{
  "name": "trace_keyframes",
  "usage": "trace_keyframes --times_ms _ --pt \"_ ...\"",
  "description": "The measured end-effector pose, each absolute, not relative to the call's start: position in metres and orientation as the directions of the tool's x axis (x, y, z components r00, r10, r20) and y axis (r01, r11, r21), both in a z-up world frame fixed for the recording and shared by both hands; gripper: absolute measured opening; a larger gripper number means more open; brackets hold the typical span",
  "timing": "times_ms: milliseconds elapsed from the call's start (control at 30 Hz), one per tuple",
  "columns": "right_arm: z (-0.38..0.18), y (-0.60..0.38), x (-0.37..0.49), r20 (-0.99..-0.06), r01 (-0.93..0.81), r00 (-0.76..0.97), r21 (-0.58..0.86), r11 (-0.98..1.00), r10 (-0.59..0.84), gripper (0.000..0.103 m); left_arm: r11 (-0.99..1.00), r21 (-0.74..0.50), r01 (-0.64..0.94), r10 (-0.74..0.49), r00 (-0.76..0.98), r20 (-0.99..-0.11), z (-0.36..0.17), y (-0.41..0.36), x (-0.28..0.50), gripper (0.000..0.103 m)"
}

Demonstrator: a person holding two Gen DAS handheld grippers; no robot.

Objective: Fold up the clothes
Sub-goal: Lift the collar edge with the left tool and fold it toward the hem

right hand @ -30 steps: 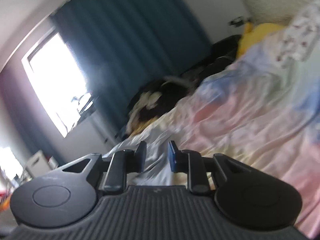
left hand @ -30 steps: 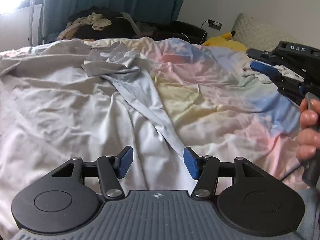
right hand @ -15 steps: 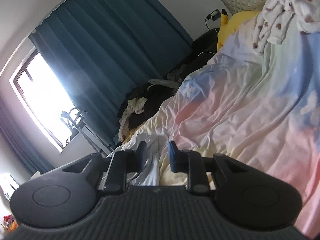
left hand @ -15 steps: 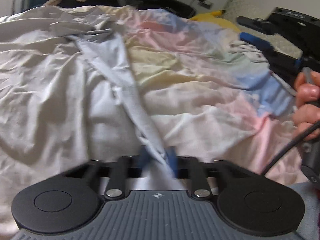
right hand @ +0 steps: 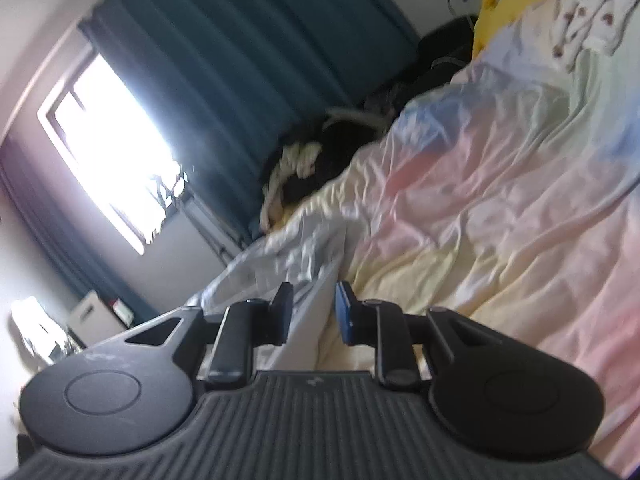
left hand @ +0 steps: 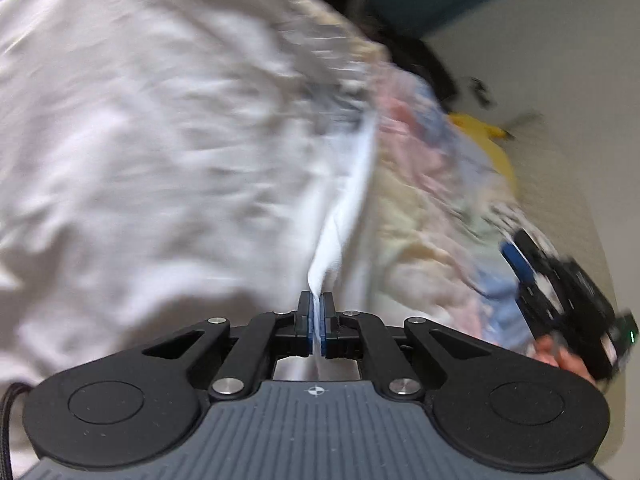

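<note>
Pinching a strip of the pale garment point(left hand: 344, 216) in my left tool point(left hand: 317, 314), pads pressed together on the cloth. My right tool point(right hand: 311, 312) is spread, the garment's edge lying between its fingers, not gripped. Beyond, the garment's bulk lies crumpled on the pastel bed point(right hand: 500, 184). No neat fold shows yet; folding remains, I judge.

The pastel bedsheet point(right hand: 500, 208) is lying broad and open ahead of the right gripper point(right hand: 311, 312), whose jaws are standing apart around a strip of the white garment point(right hand: 308, 320). A heart-print blanket point(right hand: 588, 4) and a yellow plush point(right hand: 508, 8) are blocking the far end; dark bags point(right hand: 340, 140) are crowding the curtain point(right hand: 248, 52) side.
</note>
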State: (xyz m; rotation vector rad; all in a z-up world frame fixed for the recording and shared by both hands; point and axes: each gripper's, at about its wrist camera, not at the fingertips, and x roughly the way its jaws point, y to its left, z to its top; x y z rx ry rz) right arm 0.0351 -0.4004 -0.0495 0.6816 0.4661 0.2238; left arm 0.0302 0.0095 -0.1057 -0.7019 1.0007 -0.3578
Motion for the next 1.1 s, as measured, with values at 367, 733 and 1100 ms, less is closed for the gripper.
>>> trace_keyframes --times_ms 367,733,1100 --pt "-0.064 -0.341 0.061 -0.469 -0.107 0.774 0.566 0.817 0.426 0.029 0.668 -0.744 -0.008 -0.647 0.488 -0.586 -0.087 0.011 -0.002 0.057" --pt "-0.079 -0.303 0.097 -0.525 -0.150 0.724 0.514 0.845 0.448 0.044 0.827 -0.547 0.132 -0.544 0.437 -0.716 -0.094 -0.036 -0.023 0.046" --pt "-0.093 -0.291 0.110 -0.574 -0.120 0.729 0.428 0.896 0.372 0.002 0.691 -0.716 0.100 -0.693 0.376 -0.615 -0.097 -0.006 -0.039 0.005"
